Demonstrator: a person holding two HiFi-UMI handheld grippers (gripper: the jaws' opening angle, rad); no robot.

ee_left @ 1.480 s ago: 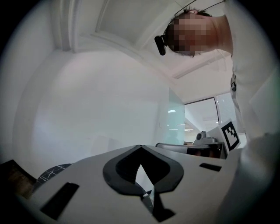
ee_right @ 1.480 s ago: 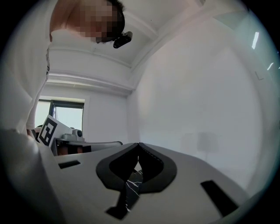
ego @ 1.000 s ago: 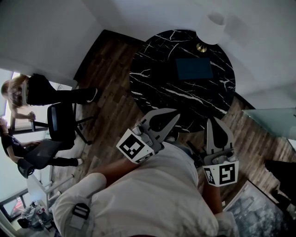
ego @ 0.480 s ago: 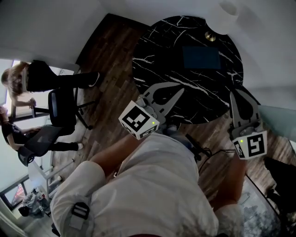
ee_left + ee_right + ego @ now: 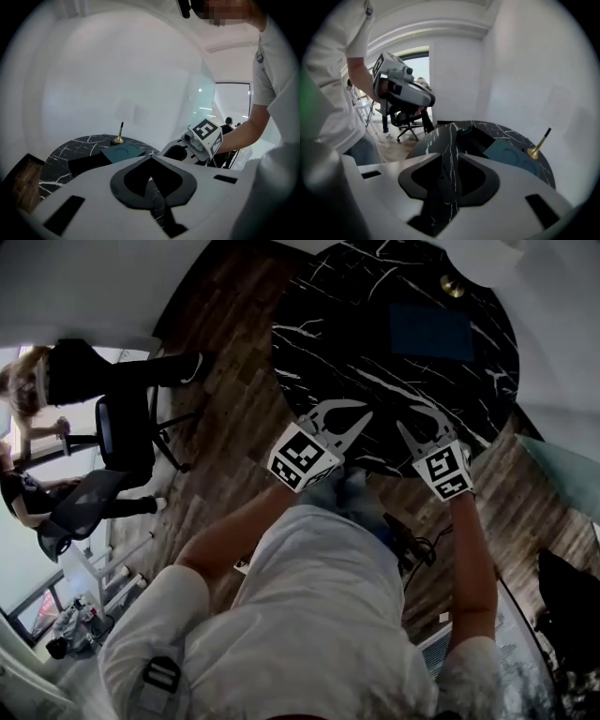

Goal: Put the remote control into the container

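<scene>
Container point(image 5: 429, 331), flat and teal with round recesses in its top, lies on the round black marble table point(image 5: 375, 343), whose far rim is cut off by the top of the head view. Just beyond the container stands a brass lamp foot point(image 5: 454, 285); only the foot and a thin stem show clearly.

The remote control cannot be made out for certain. Right beside the container lies a dark shape point(image 5: 86, 162), seen from both gripper views. Black on black marble, it may be the remote or only shadow.

Both grippers hover on the person's side of the container, well apart from it. The left gripper point(image 5: 150, 158) has its tips pressed together with nothing in them. The right gripper point(image 5: 450, 153) has just been opening its jaws. They stand a little apart, with only marble showing through the gap.

The person's white shirt point(image 5: 319, 615) hides the floor on the near side of the container.
</scene>
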